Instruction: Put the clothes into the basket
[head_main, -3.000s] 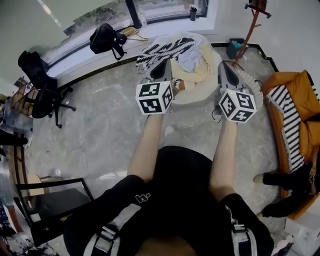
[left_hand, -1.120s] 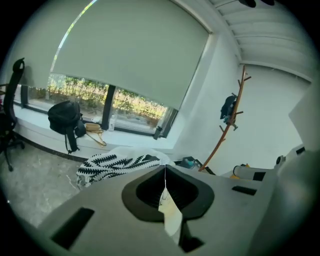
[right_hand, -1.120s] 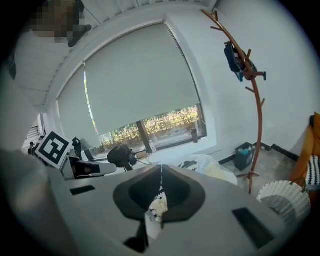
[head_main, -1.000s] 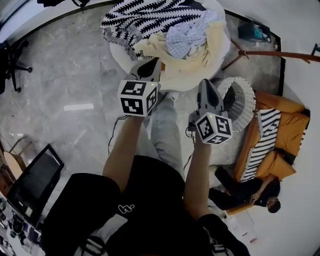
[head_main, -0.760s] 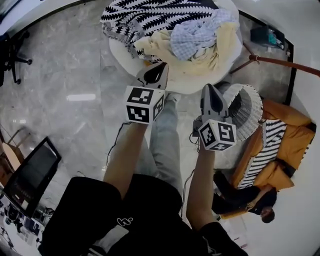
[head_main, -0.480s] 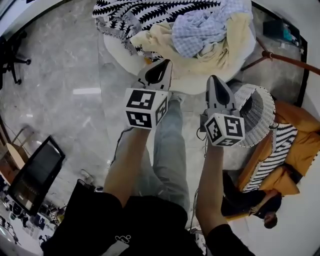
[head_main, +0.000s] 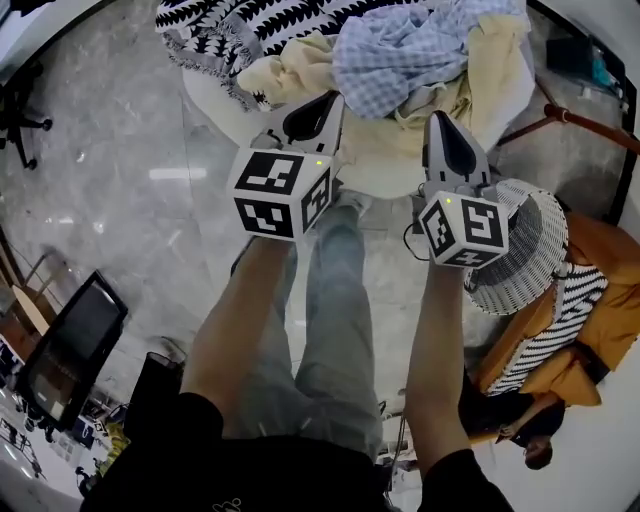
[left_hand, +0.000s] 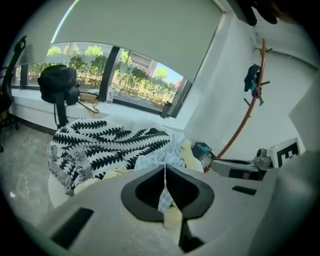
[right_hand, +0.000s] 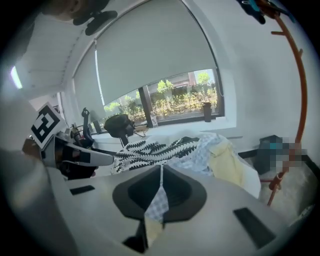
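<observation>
A heap of clothes lies on a round white table (head_main: 215, 105): a black-and-white patterned cloth (head_main: 225, 25), a blue checked shirt (head_main: 420, 50) and a pale yellow garment (head_main: 395, 135). My left gripper (head_main: 325, 100) hangs shut and empty over the table's near edge, just short of the yellow garment. My right gripper (head_main: 440, 120) is shut and empty too, beside it over the yellow garment. A white wicker basket (head_main: 520, 260) stands on the floor just right of the right gripper. In the left gripper view the shut tips (left_hand: 165, 167) point at the checked shirt (left_hand: 160, 157); the right gripper view shows the same over its tips (right_hand: 161, 167).
An orange sofa (head_main: 600, 300) with a striped cloth stands at the right, a person's legs (head_main: 495, 420) beside it. A brown coat rack (head_main: 590, 125) leans past the table. A monitor (head_main: 70, 345) sits at lower left. The floor is grey marble.
Both grippers have come down and forward to the table's near edge, still shut. The clothes heap and the basket now look closer and larger.
</observation>
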